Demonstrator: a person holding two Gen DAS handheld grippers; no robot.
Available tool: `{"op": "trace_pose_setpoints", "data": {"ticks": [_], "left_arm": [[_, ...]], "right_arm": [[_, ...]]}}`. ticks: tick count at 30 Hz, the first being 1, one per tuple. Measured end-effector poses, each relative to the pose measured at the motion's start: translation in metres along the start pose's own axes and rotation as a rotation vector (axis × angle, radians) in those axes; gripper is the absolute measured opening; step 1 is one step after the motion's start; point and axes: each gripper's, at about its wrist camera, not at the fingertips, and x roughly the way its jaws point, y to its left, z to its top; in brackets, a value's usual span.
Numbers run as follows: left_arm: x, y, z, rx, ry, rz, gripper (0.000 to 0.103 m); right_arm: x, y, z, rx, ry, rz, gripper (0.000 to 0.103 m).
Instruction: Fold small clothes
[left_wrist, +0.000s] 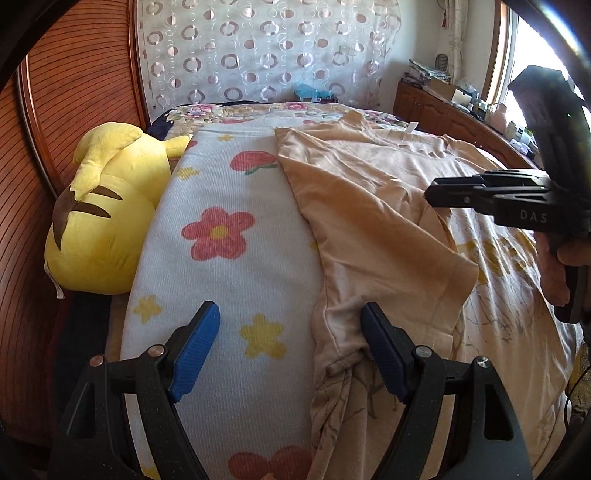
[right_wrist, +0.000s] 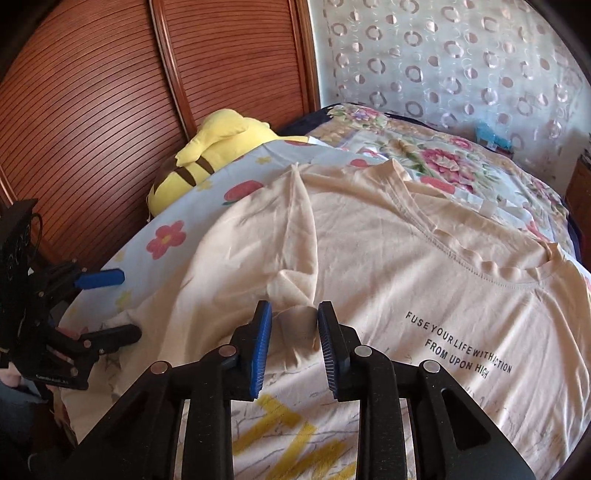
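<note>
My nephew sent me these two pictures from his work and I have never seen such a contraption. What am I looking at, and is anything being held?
A person holds a two-finger clamp in each hand, each with its own camera looking along its blue fingers. The left gripper is open over the shirt's edge, holding nothing. The right gripper sits around a bunched sleeve of the beige T-shirt; whether it pinches it is unclear. The shirt lies on a flowered blanket on a bed, beside a yellow plush toy.
</note>
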Motion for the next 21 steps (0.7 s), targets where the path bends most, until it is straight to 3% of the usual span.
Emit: {"op": "trace_pose_setpoints", "data": {"ticks": [1,3,9,11,15,18,21], "left_arm": [[0.000,0.000,0.000,0.001,-0.001,0.002,0.079],[0.001,-0.001,0.000,0.000,-0.004,0.005,0.080],[0.001,-0.001,-0.002,-0.004,-0.012,0.001,0.080],[0.001,-0.001,-0.002,-0.003,-0.013,0.002,0.080],[0.001,-0.001,-0.003,-0.003,-0.013,0.002,0.080],[0.001,-0.001,-0.003,-0.004,-0.013,0.001,0.080],[0.001,-0.001,-0.003,-0.003,-0.013,0.002,0.080]], "right_arm": [[-0.001,-0.002,-0.001,-0.011,-0.005,0.019,0.009],[-0.008,-0.005,-0.007,-0.037,-0.029,0.028,0.003],[-0.040,-0.024,-0.038,-0.056,-0.072,-0.012,0.003],[-0.042,-0.029,-0.047,-0.075,-0.053,-0.080,0.003],[-0.039,-0.042,-0.051,-0.025,-0.026,-0.109,0.012],[-0.040,-0.039,-0.042,-0.011,-0.058,-0.074,0.013],[-0.038,-0.027,-0.031,-0.017,-0.082,-0.028,0.022]]}}
